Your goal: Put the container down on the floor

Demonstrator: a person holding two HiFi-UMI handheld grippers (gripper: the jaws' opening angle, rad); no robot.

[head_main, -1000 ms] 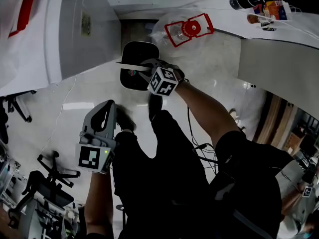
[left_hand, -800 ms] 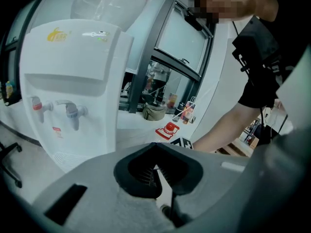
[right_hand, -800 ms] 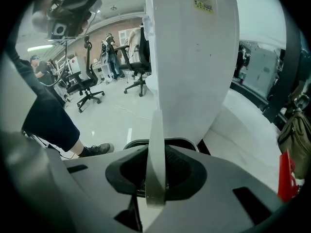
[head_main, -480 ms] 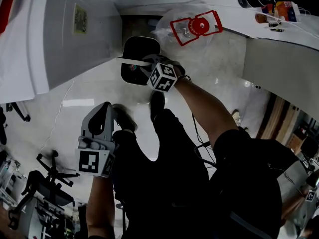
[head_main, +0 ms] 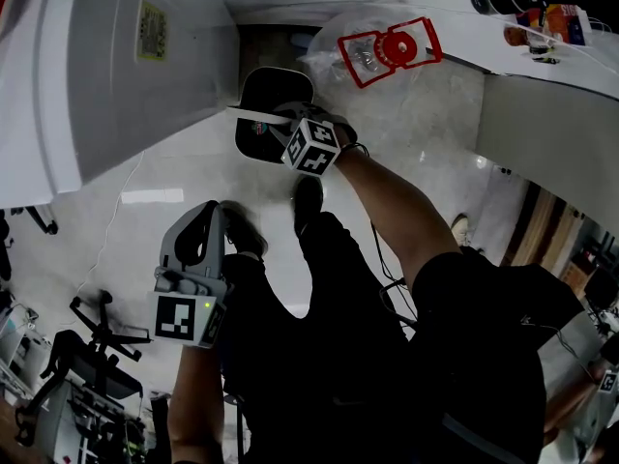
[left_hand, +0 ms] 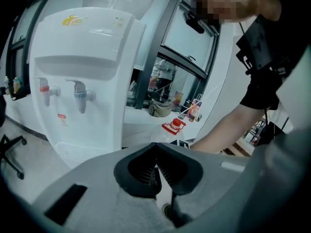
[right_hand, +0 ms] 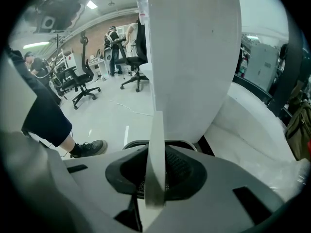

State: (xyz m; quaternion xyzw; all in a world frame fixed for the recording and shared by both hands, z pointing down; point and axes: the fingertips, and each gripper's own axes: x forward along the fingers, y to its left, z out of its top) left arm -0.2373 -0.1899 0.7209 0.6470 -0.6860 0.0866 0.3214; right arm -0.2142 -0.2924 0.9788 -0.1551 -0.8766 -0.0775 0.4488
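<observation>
Black plastic container (head_main: 266, 95) judged light, stiff; its thin white strip (right_hand: 155, 144) is pinched by right gripper (head_main: 279, 122) fingers; left gripper (head_main: 205, 222) fingers closed, empty.

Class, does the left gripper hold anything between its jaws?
No: on the left gripper the jaws meet with nothing between them.
</observation>
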